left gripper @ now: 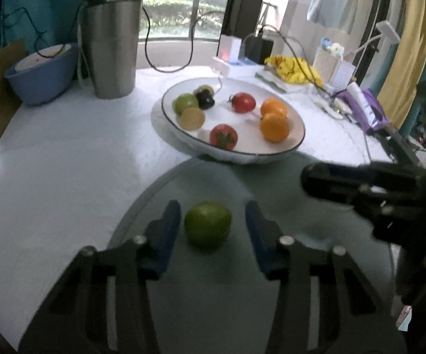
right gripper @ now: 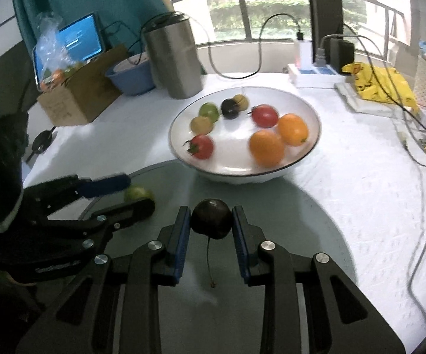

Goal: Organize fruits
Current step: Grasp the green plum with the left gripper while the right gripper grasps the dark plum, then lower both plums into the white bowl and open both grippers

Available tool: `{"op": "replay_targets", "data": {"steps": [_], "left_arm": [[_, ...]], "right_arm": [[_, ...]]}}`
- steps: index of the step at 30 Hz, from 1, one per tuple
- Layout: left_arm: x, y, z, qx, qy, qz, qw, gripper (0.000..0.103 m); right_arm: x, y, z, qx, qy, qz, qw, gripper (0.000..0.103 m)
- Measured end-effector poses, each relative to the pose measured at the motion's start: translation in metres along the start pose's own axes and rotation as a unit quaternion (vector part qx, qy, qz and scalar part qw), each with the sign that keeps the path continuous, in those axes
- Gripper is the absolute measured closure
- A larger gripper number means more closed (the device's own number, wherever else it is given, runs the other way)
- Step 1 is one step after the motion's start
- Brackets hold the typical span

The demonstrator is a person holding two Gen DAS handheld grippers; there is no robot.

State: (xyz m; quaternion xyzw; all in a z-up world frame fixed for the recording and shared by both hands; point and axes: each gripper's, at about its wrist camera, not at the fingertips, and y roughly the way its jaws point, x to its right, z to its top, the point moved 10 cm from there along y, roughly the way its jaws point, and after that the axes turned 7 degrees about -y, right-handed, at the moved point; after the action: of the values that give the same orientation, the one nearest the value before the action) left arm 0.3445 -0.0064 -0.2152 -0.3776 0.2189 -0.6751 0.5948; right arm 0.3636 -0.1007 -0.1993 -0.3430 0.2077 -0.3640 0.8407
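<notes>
A green fruit (left gripper: 207,227) rests on a round glass plate (left gripper: 165,183) between the spread fingers of my left gripper (left gripper: 213,221), which is open and not touching it. My right gripper (right gripper: 211,221) is shut on a dark cherry (right gripper: 211,219) with its stem hanging down, just above the glass plate (right gripper: 301,206). A white bowl (left gripper: 297,140) beyond the plate holds two oranges (left gripper: 274,126), two tomatoes (left gripper: 223,136), green and yellowish fruits and a dark one. The bowl (right gripper: 310,153) and the green fruit (right gripper: 136,193) also show in the right wrist view.
A steel tumbler (left gripper: 111,44) and a blue bowl (left gripper: 43,73) stand at the back left. A cardboard box (right gripper: 80,94) with bagged fruit stands by a laptop (right gripper: 77,41). Cables, a power strip (right gripper: 313,72), a yellow bag (right gripper: 381,84) and clutter lie at the right.
</notes>
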Motion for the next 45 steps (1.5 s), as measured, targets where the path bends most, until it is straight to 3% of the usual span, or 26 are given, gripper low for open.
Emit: {"op": "replay_targets", "data": {"steps": [4, 10, 22, 45], "left_arm": [[-0.003, 0.006, -0.002, -0.012, -0.004, 0.005, 0.9999, 0.070], [0.000, 0.002, 0.003, -0.006, -0.007, 0.000, 1.0000, 0.070], [0.022, -0.004, 0.045, 0.034, 0.001, -0.021, 0.9992, 0.070], [0.017, 0.034, 0.089, 0.044, -0.007, -0.032, 0.9985, 0.070]], "right_arm": [[0.012, -0.005, 0.006, 0.008, 0.003, -0.007, 1.000, 0.072], [0.025, -0.008, 0.017, 0.018, 0.003, -0.012, 1.000, 0.072], [0.039, -0.009, 0.039, 0.035, -0.003, -0.020, 0.999, 0.072], [0.058, 0.025, 0.072, 0.039, -0.003, -0.015, 0.999, 0.072]]}}
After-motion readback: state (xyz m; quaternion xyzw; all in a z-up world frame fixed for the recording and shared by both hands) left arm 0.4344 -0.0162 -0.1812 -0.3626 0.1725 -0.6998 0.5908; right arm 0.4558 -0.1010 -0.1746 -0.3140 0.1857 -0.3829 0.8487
